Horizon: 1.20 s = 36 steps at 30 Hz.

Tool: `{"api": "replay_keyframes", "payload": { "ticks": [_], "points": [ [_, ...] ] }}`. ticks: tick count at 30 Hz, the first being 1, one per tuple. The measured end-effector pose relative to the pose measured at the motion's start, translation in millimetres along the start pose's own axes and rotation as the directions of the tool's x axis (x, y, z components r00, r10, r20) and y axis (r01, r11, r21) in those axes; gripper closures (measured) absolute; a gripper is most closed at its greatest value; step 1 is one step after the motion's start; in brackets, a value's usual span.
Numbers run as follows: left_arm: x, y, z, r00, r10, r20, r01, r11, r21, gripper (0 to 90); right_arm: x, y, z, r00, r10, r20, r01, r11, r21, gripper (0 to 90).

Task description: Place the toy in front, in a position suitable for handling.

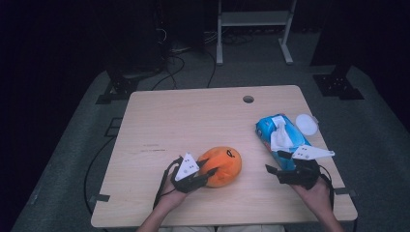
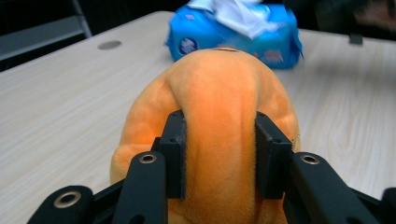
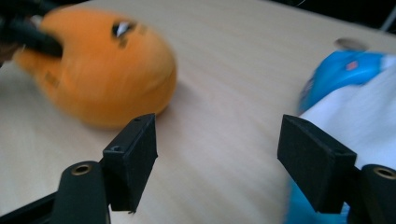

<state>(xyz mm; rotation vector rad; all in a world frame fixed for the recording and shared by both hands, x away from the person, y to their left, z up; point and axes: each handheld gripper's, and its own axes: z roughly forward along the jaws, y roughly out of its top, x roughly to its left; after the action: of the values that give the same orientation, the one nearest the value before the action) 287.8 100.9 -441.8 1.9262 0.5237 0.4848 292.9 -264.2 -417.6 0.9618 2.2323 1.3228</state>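
Orange plush toy (image 1: 221, 166) lying on the table (image 1: 193, 121) near the front edge, a little left of the middle; clamped at its near end by the left gripper (image 2: 218, 154), the black fingers (image 2: 173, 154) pressed into a soft ridge of the fabric so that the plush bulges between them; seen also from above at (image 1: 205, 175). Right gripper (image 3: 224, 154) held near the front right corner, fingers spread wide with nothing between them, just beside the blue wipes pack (image 1: 280, 137), from which a white wipe (image 1: 280, 137) sticks out; small white lid (image 1: 306, 123) beside the pack near the right edge.

Probably the step in hand: moving the toy with the left grip. For doing it well: keep the squeeze steady, since the hold is on a fold of soft material and may slip out; lift a little before carrying, not drag over the wood; keep the path away from the pack; bring the open right fingers in only if support is needed.
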Motion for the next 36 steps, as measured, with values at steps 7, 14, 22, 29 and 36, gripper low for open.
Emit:
{"api": "replay_keyframes", "payload": {
  "ticks": [7,14,22,29,36],
  "points": [
    [-1.5,-2.4,-1.2,0.9988,0.044,0.023,-0.045,0.9988,0.018,57.6,-31.9,19.0,3.4,0.9924,0.006,0.123,-0.004,1.000,-0.020,29.5],
    [-3.1,-2.5,-0.1,0.9964,0.074,0.040,-0.075,0.9970,0.018,49.9,-59.9,20.6,33.1,0.9781,0.055,0.201,-0.055,0.998,-0.007,34.7],
    [-5.4,-2.9,1.0,0.9958,0.084,0.037,-0.085,0.9963,0.013,40.9,-66.1,12.0,47.2,0.9497,0.042,0.310,-0.071,0.994,0.083,62.4],
    [-5.8,-4.1,0.4,0.9953,0.092,0.030,-0.092,0.9956,0.017,38.1,-71.8,7.8,44.4,0.9482,0.053,0.313,-0.088,0.991,0.100,85.4],
    [-5.2,-5.0,-0.2,0.9954,0.092,0.027,-0.093,0.9955,0.021,37.4,-68.2,16.4,32.3,0.9562,0.071,0.284,-0.088,0.995,0.048,88.0]
  ]
}}
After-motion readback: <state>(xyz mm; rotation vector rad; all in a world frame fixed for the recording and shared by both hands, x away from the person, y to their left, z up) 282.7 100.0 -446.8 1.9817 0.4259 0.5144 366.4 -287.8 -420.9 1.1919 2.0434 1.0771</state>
